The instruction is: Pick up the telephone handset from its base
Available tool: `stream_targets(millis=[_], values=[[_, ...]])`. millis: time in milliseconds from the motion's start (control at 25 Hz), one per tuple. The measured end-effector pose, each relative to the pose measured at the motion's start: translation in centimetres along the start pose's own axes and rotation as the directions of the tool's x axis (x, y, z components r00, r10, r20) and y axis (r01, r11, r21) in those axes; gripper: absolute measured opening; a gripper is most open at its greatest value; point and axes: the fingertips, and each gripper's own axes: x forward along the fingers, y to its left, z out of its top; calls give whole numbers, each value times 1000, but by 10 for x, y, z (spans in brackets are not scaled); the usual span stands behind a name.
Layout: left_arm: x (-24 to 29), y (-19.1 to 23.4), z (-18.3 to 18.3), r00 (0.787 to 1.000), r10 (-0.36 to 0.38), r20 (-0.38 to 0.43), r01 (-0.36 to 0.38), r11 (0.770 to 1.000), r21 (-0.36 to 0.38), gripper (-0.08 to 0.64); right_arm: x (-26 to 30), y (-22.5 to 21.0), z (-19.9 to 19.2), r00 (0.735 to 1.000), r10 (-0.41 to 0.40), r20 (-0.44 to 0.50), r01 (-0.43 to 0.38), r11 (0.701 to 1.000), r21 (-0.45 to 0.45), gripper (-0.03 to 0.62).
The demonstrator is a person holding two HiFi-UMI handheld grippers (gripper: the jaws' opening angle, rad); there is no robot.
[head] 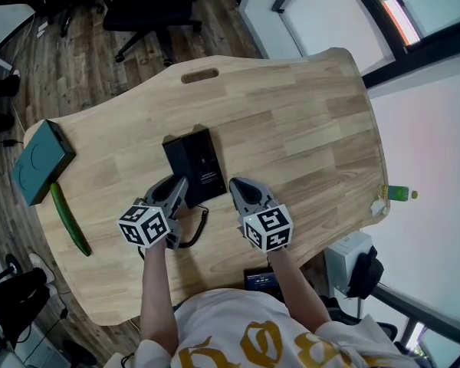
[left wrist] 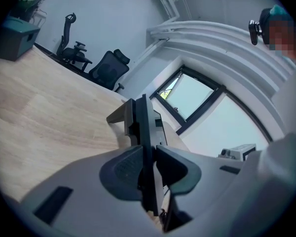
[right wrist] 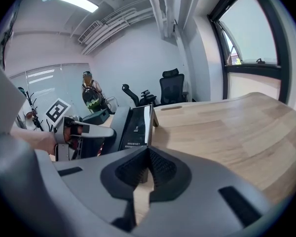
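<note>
A black telephone base (head: 202, 162) lies in the middle of the wooden table (head: 307, 129), and its coiled cord (head: 199, 232) trails toward me. My left gripper (head: 176, 186) sits at the base's left side. In the left gripper view it (left wrist: 149, 162) is shut on the dark handset (left wrist: 144, 125), which stands edge-on between the pads. My right gripper (head: 241, 186) rests just right of the base, shut with nothing in it. The right gripper view shows its pads meeting (right wrist: 148, 154) in front of the base (right wrist: 135, 127).
A teal box (head: 40, 162) and a long green object (head: 69, 219) lie at the table's left edge. A green bottle (head: 399, 194) is at the right edge. Office chairs (head: 153, 6) stand beyond the far side. A slot (head: 199, 75) is cut near the far edge.
</note>
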Motion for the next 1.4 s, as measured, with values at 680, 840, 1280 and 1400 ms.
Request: stream_targets(millis=[680,840,1280,1400], values=[[-18,-11,4,995,-65,71,72,992,-101,72,-22,4,16,998,-25,51,25,1000,-11,5],[-25,-20,9,990,-102,102,115,984,-136,72,-28,7,21,997,-37,72,38,999,-10,5],[-49,-51,14,978,-166,127,184,973,-142,72,-55,19,31,986,-78,146,79,997,-5,5],[-56,-58,16,976,-175,129,191,973,-126,72,-61,22,33,983,-85,165,87,996,-2,5]])
